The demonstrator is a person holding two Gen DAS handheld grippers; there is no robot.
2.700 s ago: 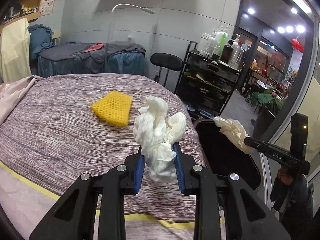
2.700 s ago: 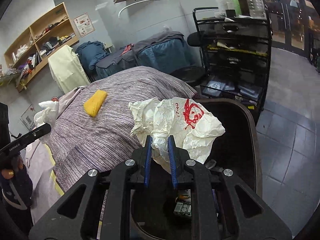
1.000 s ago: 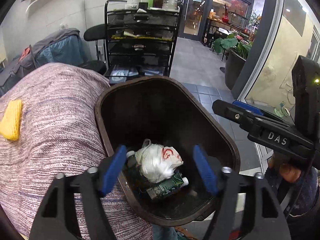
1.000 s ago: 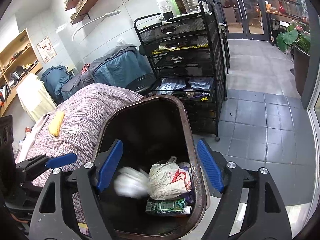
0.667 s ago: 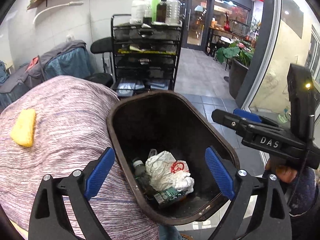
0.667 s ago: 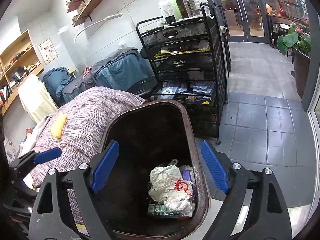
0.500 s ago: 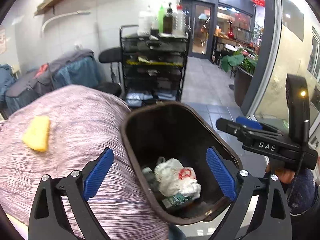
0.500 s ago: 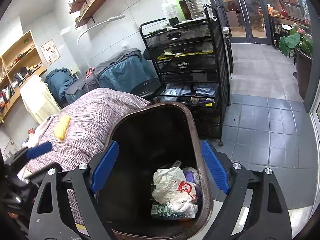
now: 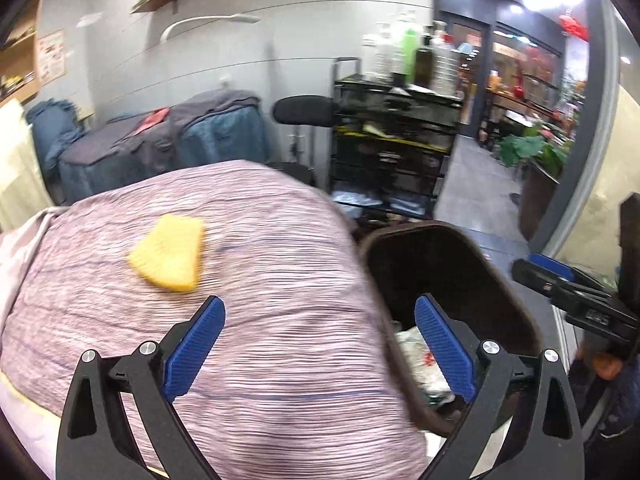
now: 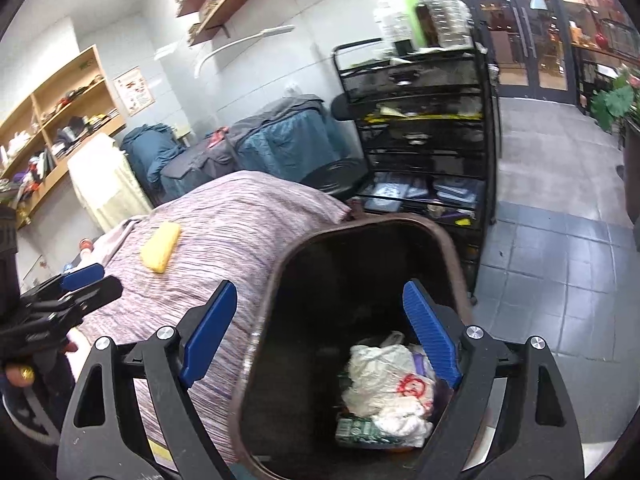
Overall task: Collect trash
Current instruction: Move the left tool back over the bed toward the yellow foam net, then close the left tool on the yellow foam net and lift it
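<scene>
Left gripper (image 9: 318, 314) and right gripper (image 10: 320, 300): jaws just widened, empty; bin (image 10: 448, 240) at 6 o'clock holds bag (image 10: 384, 380).

left claw (image 9: 318, 312): black arms, blue ridged pads (image 9: 196, 346), shiny round screws.
right claw (image 10: 318, 300): same black frame, blue pads (image 10: 430, 334), silver screws, small white letters on its side.
sleeve (image 9: 612, 400): dark blue.

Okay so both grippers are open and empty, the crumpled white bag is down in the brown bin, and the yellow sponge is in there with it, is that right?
Not quite. The yellow sponge is not in the brown bin; it lies on the striped purple cover, as the right wrist view shows. The rest holds: the crumpled white bag is in the bin, and the left gripper and right gripper are open and empty.
</scene>
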